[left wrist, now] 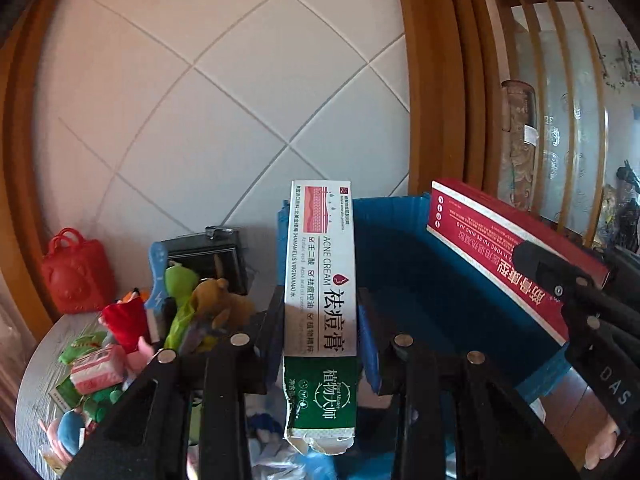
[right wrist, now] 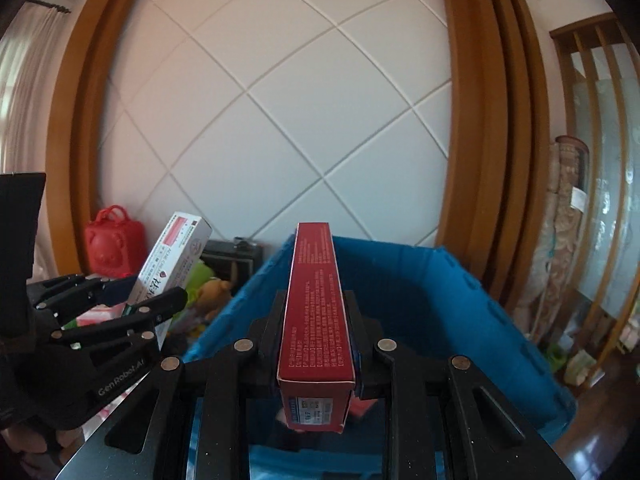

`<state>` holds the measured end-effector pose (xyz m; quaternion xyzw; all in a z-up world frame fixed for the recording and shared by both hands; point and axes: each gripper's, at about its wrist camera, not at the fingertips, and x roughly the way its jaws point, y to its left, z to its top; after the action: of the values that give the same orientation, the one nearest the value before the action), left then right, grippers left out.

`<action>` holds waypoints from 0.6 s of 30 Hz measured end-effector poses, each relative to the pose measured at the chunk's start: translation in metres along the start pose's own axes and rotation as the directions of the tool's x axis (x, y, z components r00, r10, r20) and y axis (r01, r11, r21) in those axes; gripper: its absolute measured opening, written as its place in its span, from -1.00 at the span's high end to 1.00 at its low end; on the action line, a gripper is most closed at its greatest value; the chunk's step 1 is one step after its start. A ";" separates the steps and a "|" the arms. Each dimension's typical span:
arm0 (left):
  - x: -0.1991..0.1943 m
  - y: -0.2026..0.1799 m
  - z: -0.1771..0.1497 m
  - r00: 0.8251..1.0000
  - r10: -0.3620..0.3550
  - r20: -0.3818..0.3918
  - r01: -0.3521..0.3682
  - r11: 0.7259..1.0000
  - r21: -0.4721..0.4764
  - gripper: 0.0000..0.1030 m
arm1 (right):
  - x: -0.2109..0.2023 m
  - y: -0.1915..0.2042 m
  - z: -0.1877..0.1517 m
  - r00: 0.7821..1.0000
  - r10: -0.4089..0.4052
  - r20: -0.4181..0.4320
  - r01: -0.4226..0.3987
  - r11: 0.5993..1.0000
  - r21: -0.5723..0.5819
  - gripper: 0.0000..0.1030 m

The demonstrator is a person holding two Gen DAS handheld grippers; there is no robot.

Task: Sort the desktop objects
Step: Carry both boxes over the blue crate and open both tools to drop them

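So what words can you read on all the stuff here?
"ACNE CREAM", "祛痘膏", "植物大师", "HAMAMELIS VIRGINIANA": on the white and green box in the left gripper.
"YONG YUI RE NING JIAO": on the red box in the right gripper, seen upside down.
"GenRobot.AI": on the left gripper's body, right wrist view.
"DAS": on the right gripper's body, left wrist view.
Small print on both boxes: too small to read.

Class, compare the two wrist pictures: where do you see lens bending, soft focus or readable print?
Left wrist view: the door frame bows strongly, dark corners show, yet print on the white box reads sharply; the toys look softer. Right wrist view: the wall's tile lines curve, the red box carries small print too fine to read, and the blue bin lies in shade.
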<state>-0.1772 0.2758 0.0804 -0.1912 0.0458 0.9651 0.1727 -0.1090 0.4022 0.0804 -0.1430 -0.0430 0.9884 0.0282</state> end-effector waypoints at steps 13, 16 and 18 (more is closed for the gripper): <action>0.111 -0.109 0.036 0.972 -0.055 -0.227 0.065 0.997 0.033 0.38 | 0.091 -0.118 -0.019 0.957 -0.097 -0.273 0.111 0.993 0.035 0.52; 0.114 -0.115 0.039 0.974 -0.039 -0.225 0.052 0.997 0.051 0.38 | 0.103 -0.124 -0.027 0.940 -0.111 -0.324 0.122 0.992 0.013 0.52; 0.118 -0.118 0.039 0.968 -0.049 -0.247 0.061 0.997 0.041 0.38 | 0.106 -0.126 -0.031 0.929 -0.122 -0.348 0.130 0.991 0.000 0.52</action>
<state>-0.2518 0.4295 0.0686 -0.3065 0.0849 0.9274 0.1969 -0.1964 0.5372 0.0329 -0.3119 -0.0352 0.9441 0.1004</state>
